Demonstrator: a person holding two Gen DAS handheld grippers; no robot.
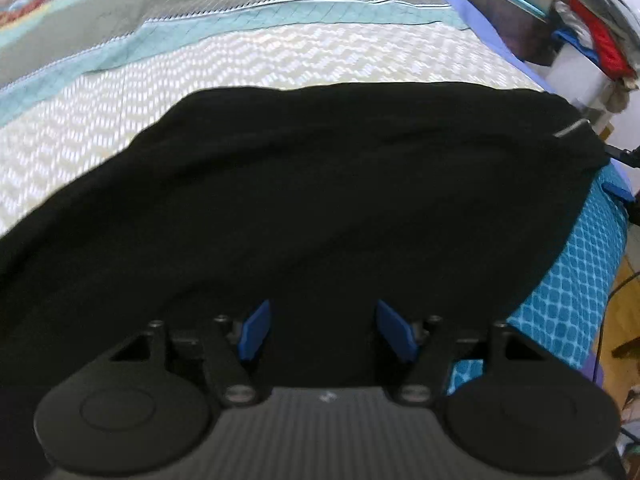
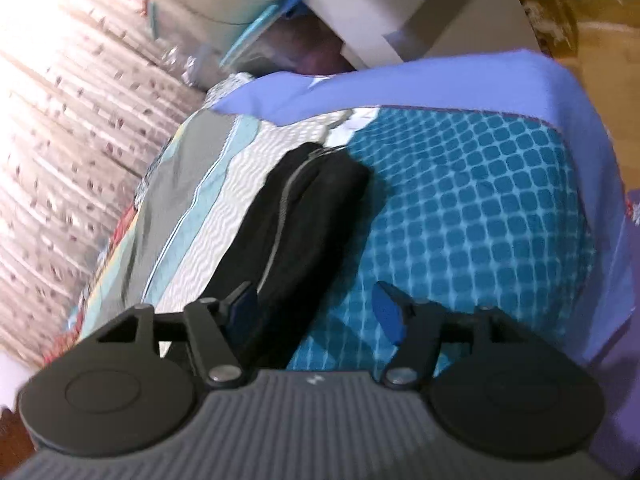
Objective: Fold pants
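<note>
Left gripper [image 1: 323,330]: blue pads [image 1: 256,332] spread apart, nothing pinched, hovering low over the black pants [image 1: 320,200]. Right gripper [image 2: 316,312]: also spread, nothing between the pads [image 2: 386,314]; its left pad sits just beside the near end of the pants [image 2: 296,232], contact unclear.

Pants lie folded on the bed [image 1: 240,64], a wide black slab running along its right-hand edge in the left view. On one side they rest on the cream zigzag stripe, on the other on the teal checked cover [image 1: 576,292]. A pale strip [image 1: 572,130] shows at their far right corner.

No readable brand or writing in either view; both blurred.

Left view only: grey and teal stripes of the bedspread beyond the pants, a pile of clothes [image 1: 600,36] with red in it past the bed's far right corner, the other gripper's tip [image 1: 618,192] at the pants' right end.

Right view only: pants end-on as a narrow bundle with a grey seam [image 2: 284,200], periwinkle sheet [image 2: 460,80] at the bed's far edge, patterned curtain [image 2: 60,120] at left, white box [image 2: 400,12] beyond.
</note>
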